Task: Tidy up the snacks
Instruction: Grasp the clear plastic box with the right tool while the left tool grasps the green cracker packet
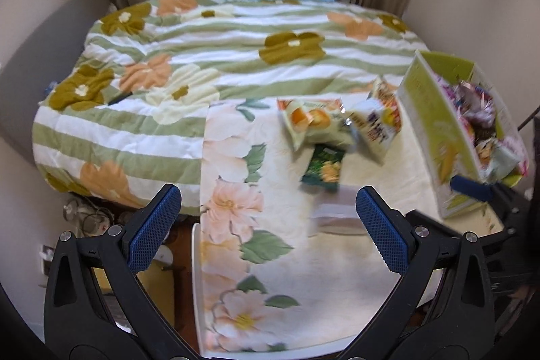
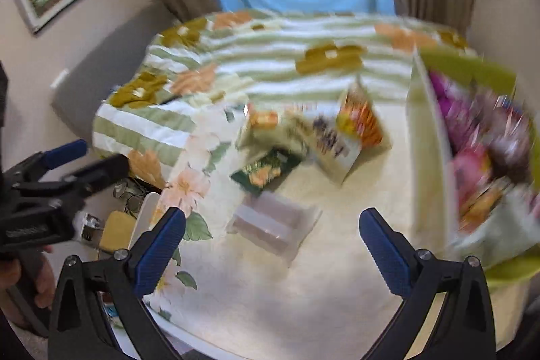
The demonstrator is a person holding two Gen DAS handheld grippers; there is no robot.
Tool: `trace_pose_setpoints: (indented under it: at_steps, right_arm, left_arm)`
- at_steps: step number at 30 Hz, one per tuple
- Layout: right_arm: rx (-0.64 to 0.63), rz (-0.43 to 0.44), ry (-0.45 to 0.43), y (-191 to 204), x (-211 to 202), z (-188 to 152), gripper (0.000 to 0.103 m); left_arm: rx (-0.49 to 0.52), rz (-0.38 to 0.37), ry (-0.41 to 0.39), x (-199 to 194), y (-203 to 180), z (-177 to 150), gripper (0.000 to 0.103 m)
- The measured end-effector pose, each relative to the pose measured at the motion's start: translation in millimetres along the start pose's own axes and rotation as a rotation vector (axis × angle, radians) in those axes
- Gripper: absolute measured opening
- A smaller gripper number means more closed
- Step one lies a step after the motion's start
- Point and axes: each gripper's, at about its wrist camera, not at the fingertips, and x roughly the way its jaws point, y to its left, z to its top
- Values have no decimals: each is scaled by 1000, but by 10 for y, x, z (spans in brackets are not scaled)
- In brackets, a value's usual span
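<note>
**Snack packets lay dead ahead of both grippers, box off to the right**

Both tools hung over the near part of the cream floral tablecloth (image 1: pixel 303 275), neither holding anything. The left gripper (image 1: pixel 268 228) had its blue-padded jaws spread wide, nothing betw. them; the right gripper (image 2: pixel 271 248) likewise stood wide apart and empty.

The loose snacks sat fwd of both, near mid-table. The dark green foil packet (image 1: pixel 323 169) was nearest, lying flat, long axis running roughly away from the tools. It lay just ahead of the left gripper and slightly right of its centre line; from the right gripper it lay ahead and a bit left. I judged the left tool nearer, though not by much.

Count of loose packets: 3, poss. 4 (blur). Besides the green one, a pale packet with orange rounds (image 1: pixel 310 120) and a white packet with dark lettering (image 1: pixel 374 127), an orange-red one behind it.

One clear plastic container (image 2: pixel 273 228) lay just this side of the green packet.

One lime-green and white cardboard box (image 1: pixel 435 130), already stuffed w/ wrappers, stood at the right, close by the right gripper.
</note>
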Motion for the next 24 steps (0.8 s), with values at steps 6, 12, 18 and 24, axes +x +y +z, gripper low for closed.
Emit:
trace_pose_setpoints:
  at_steps: [6,12,18,24]
  right_arm:
    - [103,-86,37,110,648,-161,102]
    - [139,-222,-23,193,997,-170,102]
    - [176,-303,3,169,1240,-226,102]
    - [175,-281,-15,92,1214,-274,99]
  left_arm:
    - [57,-48,46,524,226,-46,102]
    - [94,-111,86,967,285,-37,102]
    - [108,-160,119,1262,185,15,102]
    - [122,-185,139,1399,18,75,102]
